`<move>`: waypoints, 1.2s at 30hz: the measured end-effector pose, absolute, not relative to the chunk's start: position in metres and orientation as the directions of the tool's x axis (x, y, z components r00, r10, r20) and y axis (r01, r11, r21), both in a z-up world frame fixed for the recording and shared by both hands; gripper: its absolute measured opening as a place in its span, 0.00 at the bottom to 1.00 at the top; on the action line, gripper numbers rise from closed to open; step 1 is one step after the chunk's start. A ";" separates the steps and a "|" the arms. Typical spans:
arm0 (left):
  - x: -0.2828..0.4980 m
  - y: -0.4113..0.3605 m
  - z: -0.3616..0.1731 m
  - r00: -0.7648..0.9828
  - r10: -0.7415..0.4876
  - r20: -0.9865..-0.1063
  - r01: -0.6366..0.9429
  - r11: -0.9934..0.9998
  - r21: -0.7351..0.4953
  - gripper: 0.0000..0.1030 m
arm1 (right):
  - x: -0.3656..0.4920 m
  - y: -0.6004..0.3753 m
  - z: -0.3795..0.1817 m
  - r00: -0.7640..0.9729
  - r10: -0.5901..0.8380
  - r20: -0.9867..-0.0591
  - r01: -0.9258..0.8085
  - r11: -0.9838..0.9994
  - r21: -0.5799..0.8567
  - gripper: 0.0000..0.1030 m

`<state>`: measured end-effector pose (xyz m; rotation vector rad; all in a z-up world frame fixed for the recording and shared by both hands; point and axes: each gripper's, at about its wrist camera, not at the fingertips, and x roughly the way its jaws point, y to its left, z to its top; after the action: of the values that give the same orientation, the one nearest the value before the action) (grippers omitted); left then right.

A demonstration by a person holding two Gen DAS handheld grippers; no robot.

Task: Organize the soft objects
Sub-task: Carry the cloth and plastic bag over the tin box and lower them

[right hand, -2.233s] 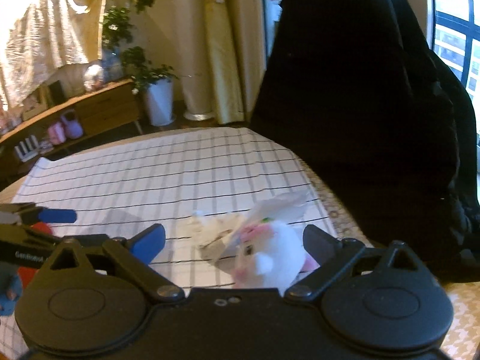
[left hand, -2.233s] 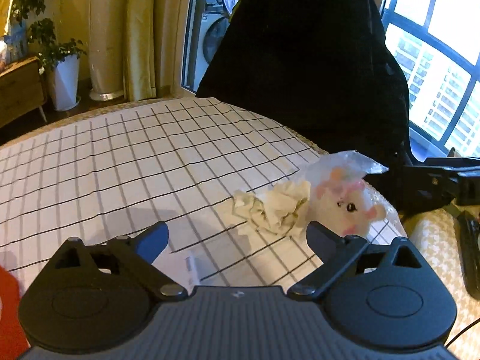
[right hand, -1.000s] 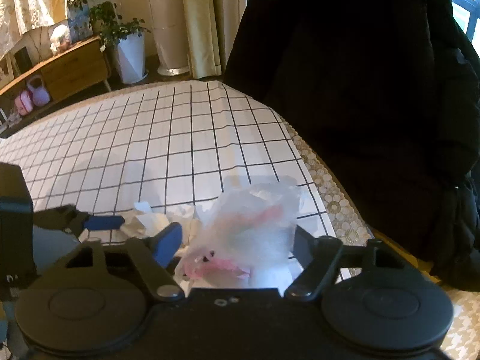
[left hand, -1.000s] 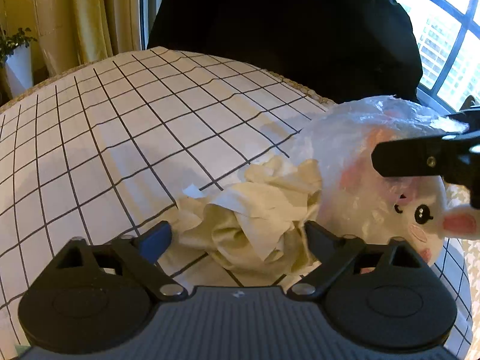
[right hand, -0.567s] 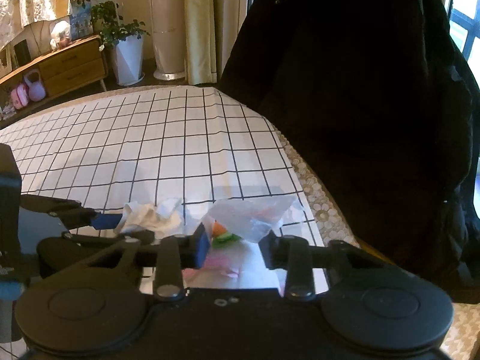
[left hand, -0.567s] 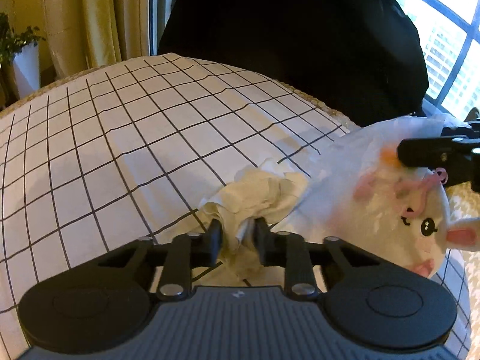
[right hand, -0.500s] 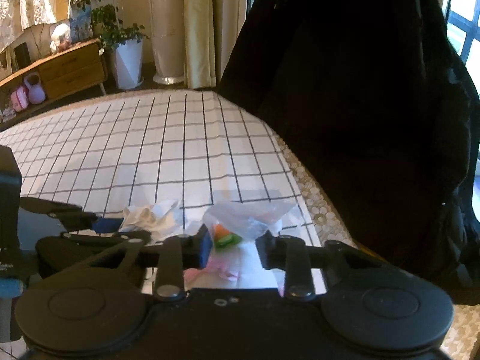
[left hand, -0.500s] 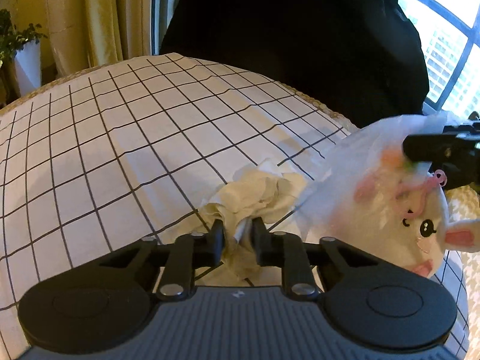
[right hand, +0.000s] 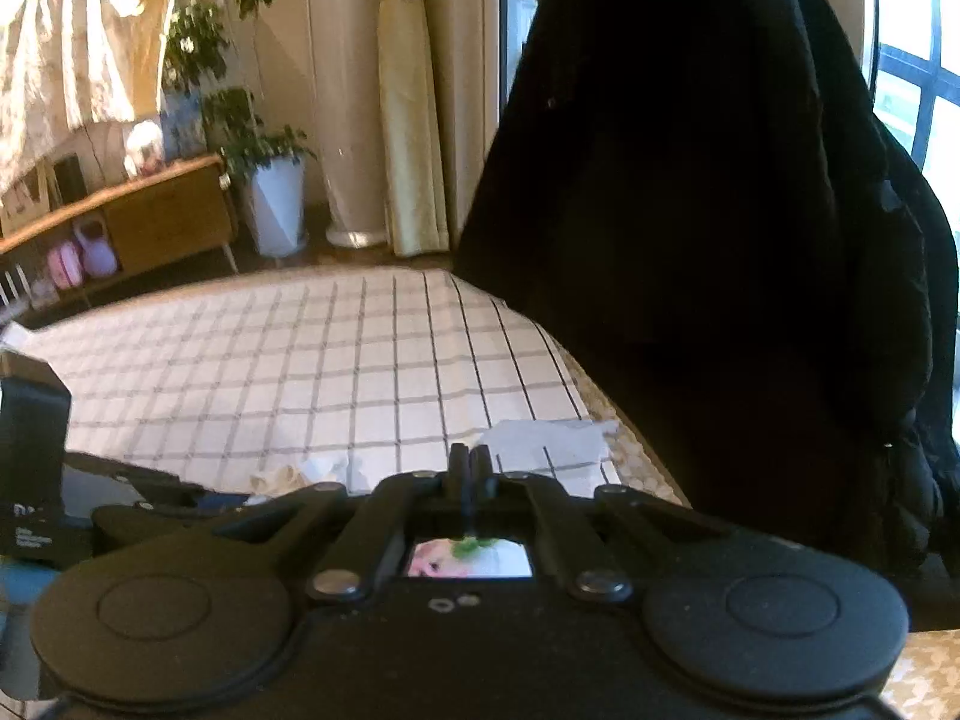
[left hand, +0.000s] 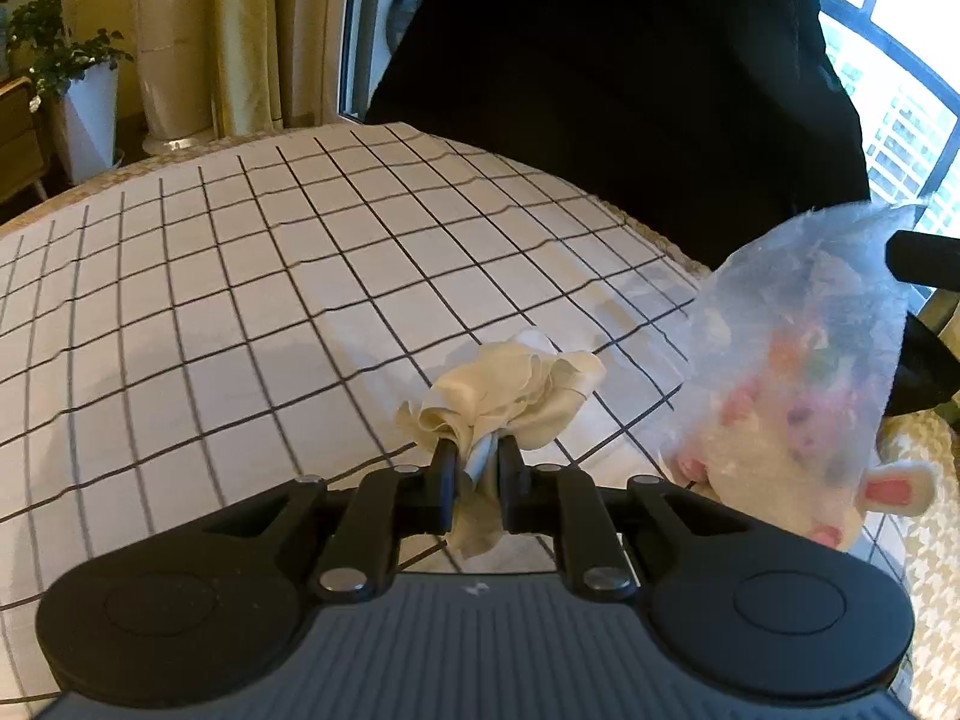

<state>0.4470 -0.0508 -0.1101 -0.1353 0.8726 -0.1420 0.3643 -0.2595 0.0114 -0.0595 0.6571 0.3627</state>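
Above checked cloth (left hand: 240, 300), left hand-held gripper (left hand: 474, 462) angled down, clamping crumpled tissue (left hand: 510, 390)

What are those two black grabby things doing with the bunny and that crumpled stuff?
A person is tidying soft things on a checked cloth. The left gripper is shut on a crumpled cream rag. The right gripper pinches the top of a clear plastic bag with a plush bunny inside.
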 end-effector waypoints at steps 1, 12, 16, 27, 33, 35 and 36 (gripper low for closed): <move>0.444 -0.048 -0.106 0.637 -0.179 -0.750 0.066 0.982 -0.178 0.13 | 0.362 -0.261 0.016 0.732 0.328 -0.597 -0.355 0.932 0.077 0.00; 0.398 -0.015 -0.056 0.657 -0.188 -0.730 0.053 0.977 -0.204 0.13 | 0.319 -0.254 0.058 0.735 0.455 -0.504 -0.426 0.887 0.178 0.00; 0.372 -0.006 -0.042 0.660 -0.191 -0.726 0.062 0.978 -0.200 0.13 | 0.300 -0.244 0.067 0.712 0.501 -0.493 -0.470 0.861 0.196 0.00; 0.295 0.038 -0.012 0.643 -0.173 -0.746 0.044 0.981 -0.190 0.13 | 0.255 -0.223 0.080 0.639 0.595 -0.487 -0.550 0.796 0.253 0.00; 0.258 0.072 0.000 0.638 -0.132 -0.759 -0.014 0.983 -0.182 0.13 | 0.233 -0.195 0.081 0.577 0.659 -0.483 -0.599 0.743 0.298 0.00; 0.244 0.086 0.005 0.643 -0.119 -0.757 -0.032 0.983 -0.181 0.13 | 0.226 -0.182 0.081 0.556 0.678 -0.481 -0.614 0.725 0.312 0.00; 0.238 0.094 0.007 0.646 -0.108 -0.755 -0.043 0.983 -0.178 0.13 | 0.225 -0.175 0.081 0.544 0.688 -0.480 -0.620 0.715 0.322 0.00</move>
<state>0.2376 0.0942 0.0072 -0.1859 0.8684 -0.0373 0.2247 -0.1749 0.0806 0.1181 0.6217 0.7783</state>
